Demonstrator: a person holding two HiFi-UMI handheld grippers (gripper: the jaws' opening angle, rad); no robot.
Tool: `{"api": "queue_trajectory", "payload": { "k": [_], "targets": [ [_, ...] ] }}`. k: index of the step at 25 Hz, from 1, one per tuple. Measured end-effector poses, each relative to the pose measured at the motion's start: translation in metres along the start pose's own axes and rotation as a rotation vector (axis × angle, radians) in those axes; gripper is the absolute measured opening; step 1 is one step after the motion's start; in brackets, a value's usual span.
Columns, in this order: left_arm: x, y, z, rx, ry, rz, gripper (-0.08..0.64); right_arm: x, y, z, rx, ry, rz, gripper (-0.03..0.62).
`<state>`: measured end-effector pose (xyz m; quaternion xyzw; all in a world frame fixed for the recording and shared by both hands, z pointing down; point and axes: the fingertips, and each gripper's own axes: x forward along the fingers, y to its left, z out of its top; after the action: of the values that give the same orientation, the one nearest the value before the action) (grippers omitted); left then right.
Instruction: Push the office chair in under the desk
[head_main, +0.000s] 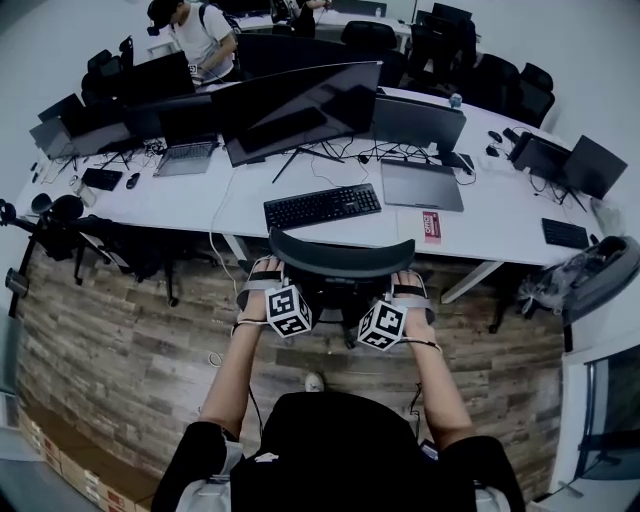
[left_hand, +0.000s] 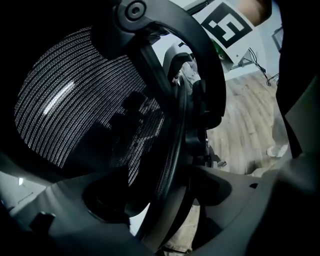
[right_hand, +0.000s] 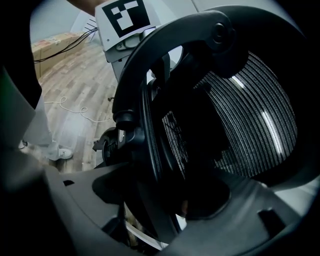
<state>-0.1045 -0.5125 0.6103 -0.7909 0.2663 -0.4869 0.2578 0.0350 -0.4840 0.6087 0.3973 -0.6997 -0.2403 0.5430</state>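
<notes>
Mid-push, the left gripper (head_main: 264, 278) and right gripper (head_main: 407, 282) each clamped a side rim of the office chair (head_main: 340, 262), which stood at the desk (head_main: 250, 200) edge, seat seemingly not fully under; an even forward shove looked due next.

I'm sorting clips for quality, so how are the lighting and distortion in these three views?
Head view: strong fisheye, the desk bows, corners go dark. Left gripper view: mesh of the office chair glints, foreground near-black. Right gripper view: same glints, wooden floor bright.
</notes>
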Motion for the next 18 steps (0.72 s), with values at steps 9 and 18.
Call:
{"api": "queue_trajectory", "payload": {
  "k": [9, 18],
  "targets": [
    [0.019, 0.023, -0.012, 0.007, -0.028, -0.001, 0.383, 0.027, -0.014, 0.011, 0.013, 0.026, -0.009, 0.310],
    [0.028, 0.037, -0.017, 0.007, -0.044, 0.008, 0.383, 0.041, -0.024, 0.016, 0.021, 0.029, -0.020, 0.310]
  ]
}}
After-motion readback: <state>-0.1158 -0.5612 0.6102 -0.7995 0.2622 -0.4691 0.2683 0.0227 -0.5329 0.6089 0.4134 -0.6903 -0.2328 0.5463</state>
